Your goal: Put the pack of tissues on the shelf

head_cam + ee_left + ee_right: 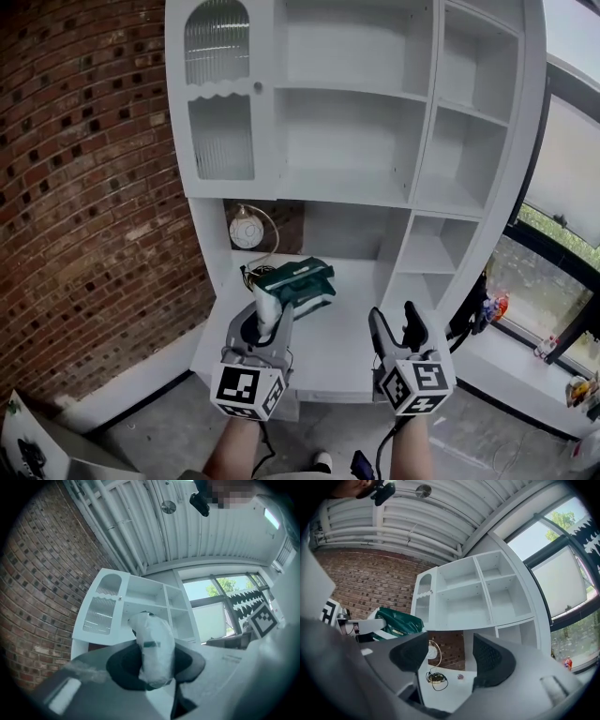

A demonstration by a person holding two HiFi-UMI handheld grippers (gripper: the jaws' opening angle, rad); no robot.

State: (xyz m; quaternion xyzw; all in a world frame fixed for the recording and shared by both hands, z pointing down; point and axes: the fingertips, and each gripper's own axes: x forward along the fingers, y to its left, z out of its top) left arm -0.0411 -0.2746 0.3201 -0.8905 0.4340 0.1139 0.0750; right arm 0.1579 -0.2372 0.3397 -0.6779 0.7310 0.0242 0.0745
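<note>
The pack of tissues (302, 281), dark green with a white plastic end, is held up in front of the white shelf unit (349, 199), just above its lower counter (328, 352). My left gripper (268, 314) is shut on the pack's white end. In the left gripper view that white end (153, 648) fills the gap between the two dark pads. My right gripper (399, 326) stands open beside it on the right, with nothing between its fingers. From the right gripper (450, 657) view, the green pack (397, 623) shows at the left, level with the shelf's lowest compartments.
A round white clock (247, 230) and a coiled cable (251, 274) sit at the back of the counter. The upper compartments hold nothing, and the top-left ones have ribbed glass doors (221, 136). A brick wall (84, 187) is on the left, a window sill (525, 352) on the right.
</note>
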